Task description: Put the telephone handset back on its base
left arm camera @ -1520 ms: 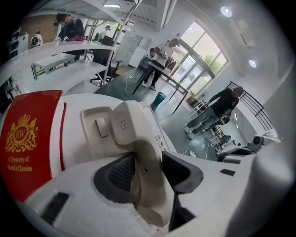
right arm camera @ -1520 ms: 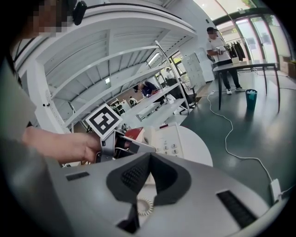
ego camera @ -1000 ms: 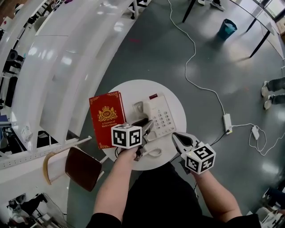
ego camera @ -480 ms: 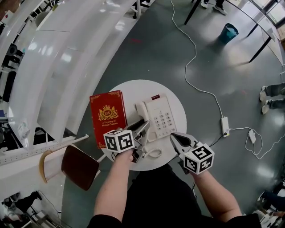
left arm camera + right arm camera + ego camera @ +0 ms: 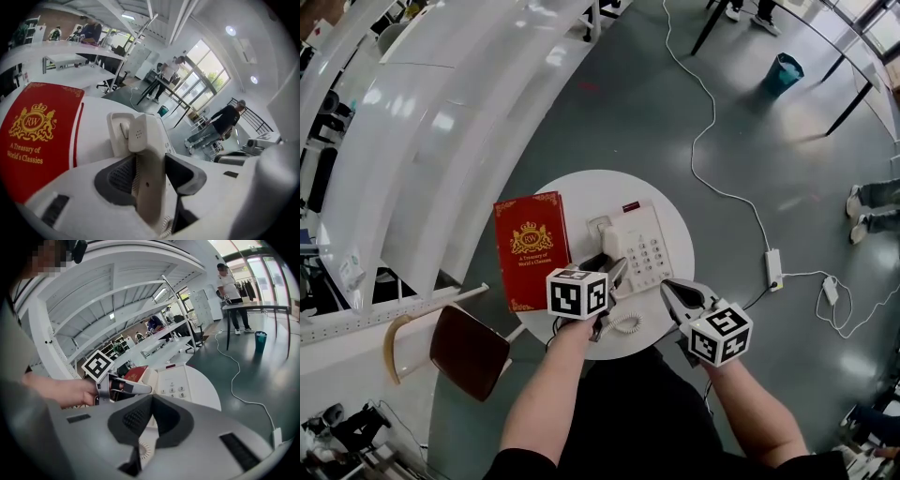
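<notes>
- Watching my left gripper (image 5: 150, 161), whose jaws have just been opening; the cream plastic telephone handset (image 5: 143, 136) lies ungripped between them, along the left cradle of the cream push-button base (image 5: 642, 246);
- my right gripper (image 5: 151, 399) hovers nearby, jaws pressed together on nothing.

Black top (image 5: 628, 412), short sleeves (image 5: 517, 463). Light-grey plastic shells on left gripper (image 5: 612, 270) and right gripper (image 5: 668, 285), dark-grey ribbed pads (image 5: 117, 176). White cube (image 5: 577, 292) on each, black square markers per face. Dark rectangular slots in shells.
</notes>
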The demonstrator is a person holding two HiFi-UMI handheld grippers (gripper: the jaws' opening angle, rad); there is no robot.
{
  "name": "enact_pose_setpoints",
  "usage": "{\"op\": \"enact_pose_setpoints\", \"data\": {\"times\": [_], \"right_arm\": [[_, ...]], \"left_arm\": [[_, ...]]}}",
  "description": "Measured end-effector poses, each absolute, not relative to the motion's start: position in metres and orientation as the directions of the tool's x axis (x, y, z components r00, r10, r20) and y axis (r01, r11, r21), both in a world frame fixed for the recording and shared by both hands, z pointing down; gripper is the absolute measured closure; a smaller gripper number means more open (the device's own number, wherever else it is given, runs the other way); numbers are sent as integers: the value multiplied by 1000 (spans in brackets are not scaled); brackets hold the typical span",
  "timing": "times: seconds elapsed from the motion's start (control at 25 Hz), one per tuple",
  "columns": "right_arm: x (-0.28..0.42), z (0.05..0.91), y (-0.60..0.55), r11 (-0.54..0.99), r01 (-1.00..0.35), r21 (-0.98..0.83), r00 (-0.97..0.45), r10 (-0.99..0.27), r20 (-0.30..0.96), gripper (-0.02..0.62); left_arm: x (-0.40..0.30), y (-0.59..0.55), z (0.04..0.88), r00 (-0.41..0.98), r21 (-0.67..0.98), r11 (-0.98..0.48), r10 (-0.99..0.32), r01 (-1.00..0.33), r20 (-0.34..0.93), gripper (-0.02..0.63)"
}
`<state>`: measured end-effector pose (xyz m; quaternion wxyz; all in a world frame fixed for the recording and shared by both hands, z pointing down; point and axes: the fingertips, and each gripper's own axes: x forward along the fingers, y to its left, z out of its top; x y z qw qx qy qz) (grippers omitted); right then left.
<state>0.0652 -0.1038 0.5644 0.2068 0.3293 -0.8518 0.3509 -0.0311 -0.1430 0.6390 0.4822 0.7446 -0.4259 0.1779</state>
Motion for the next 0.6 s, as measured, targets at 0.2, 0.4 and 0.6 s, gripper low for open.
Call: {"op": "enact_pose_setpoints", "data": {"times": [0.2,0.4,0.6], "right_arm": [[72,564,-104,529,-714,-458,-690,-424,586,589],[77,563,-102,520,-719,-460,-686,-430,587,589],[77,564,-103,528,-715,-458,-689,-423,589,589]], "left_arm": [[-15,-141,642,572,531,-222,-411,-818,710,421],[-4,-153,636,651,692,-95,-450,-715,611,442],[-16,-170,619,678,913,77,-645,-401,352,484]]}}
